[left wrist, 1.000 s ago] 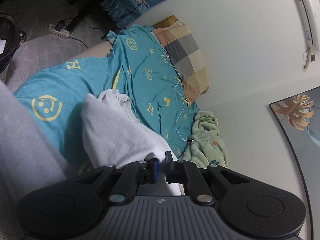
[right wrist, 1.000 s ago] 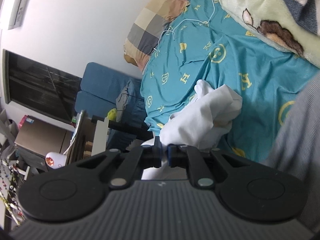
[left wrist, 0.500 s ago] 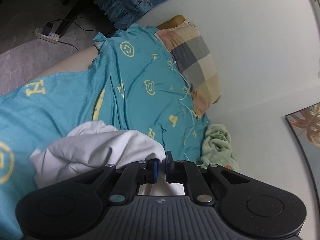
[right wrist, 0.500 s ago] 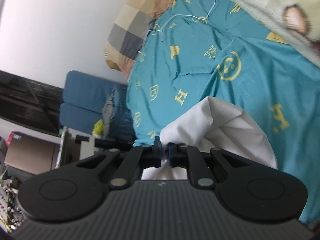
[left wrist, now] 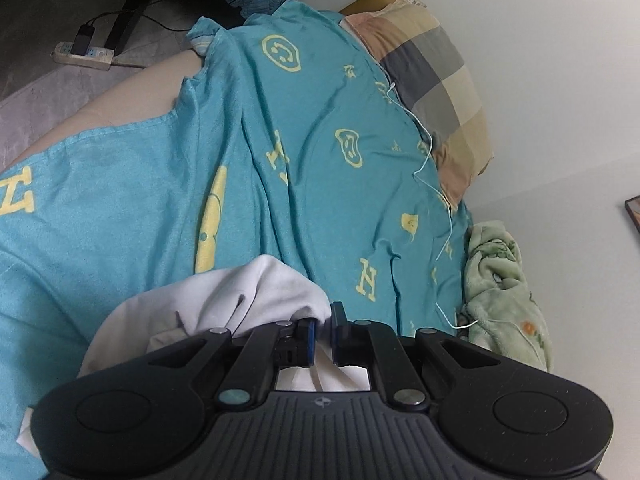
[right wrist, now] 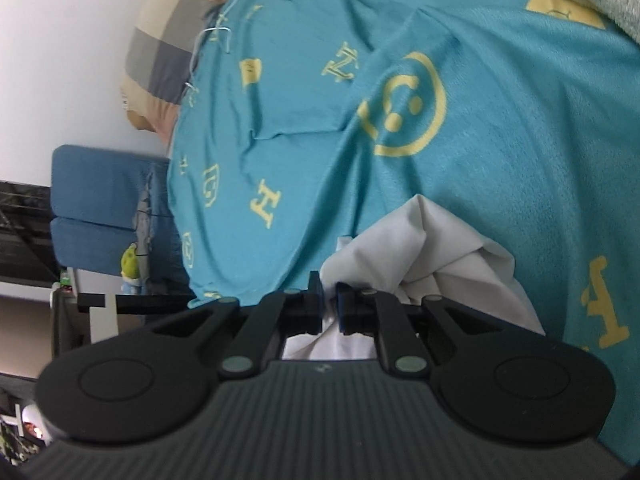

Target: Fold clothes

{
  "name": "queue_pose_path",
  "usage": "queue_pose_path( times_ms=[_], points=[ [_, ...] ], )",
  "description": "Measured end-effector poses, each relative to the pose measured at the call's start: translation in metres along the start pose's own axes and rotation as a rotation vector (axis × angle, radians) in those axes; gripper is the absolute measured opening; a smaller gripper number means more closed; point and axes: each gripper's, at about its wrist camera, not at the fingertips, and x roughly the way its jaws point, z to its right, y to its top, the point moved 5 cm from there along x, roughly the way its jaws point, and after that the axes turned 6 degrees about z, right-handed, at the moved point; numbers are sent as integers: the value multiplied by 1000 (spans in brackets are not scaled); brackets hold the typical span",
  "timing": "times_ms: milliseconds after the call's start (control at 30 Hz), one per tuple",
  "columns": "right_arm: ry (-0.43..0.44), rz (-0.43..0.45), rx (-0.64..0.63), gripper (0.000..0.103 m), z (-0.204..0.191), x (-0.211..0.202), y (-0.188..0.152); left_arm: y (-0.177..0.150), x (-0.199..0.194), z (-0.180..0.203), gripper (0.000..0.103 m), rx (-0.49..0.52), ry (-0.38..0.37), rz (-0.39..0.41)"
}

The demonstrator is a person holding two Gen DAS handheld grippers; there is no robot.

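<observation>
A white garment (left wrist: 208, 308) hangs bunched over the teal bed sheet (left wrist: 312, 168). My left gripper (left wrist: 323, 320) is shut on a fold of it, with the cloth pinched between the blue pads. In the right wrist view the same white garment (right wrist: 436, 248) drapes to the right of my right gripper (right wrist: 329, 292), which is shut on another edge of it. The lower part of the garment is hidden behind both gripper bodies.
A checked pillow (left wrist: 436, 80) lies at the head of the bed against the white wall. A green plush blanket (left wrist: 504, 288) is bunched by the wall. A thin white cable (left wrist: 436, 184) runs across the sheet. A power strip (left wrist: 84, 54) lies on the floor. A blue chair (right wrist: 100, 204) stands beside the bed.
Both grippers have moved closer to the bed with the white garment held. The garment now bunches lower over the sheet, and the grey-clad person has left both views.
</observation>
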Motion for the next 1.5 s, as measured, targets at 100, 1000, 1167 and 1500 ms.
queue_pose_path(
  times_ms=[100,1000,1167,1500],
  points=[
    [6,4,-21,12,-1,-4,-1,-3,-5,6,17,43,-9,2],
    [-163,177,-828,71,-41,-6,-34,-57,16,30,55,738,238,20],
    [-195,140,-829,70,-26,12,-35,-55,35,19,56,727,250,-15],
    [-139,178,-757,71,-38,-14,-35,-66,-5,23,57,659,240,9]
  ],
)
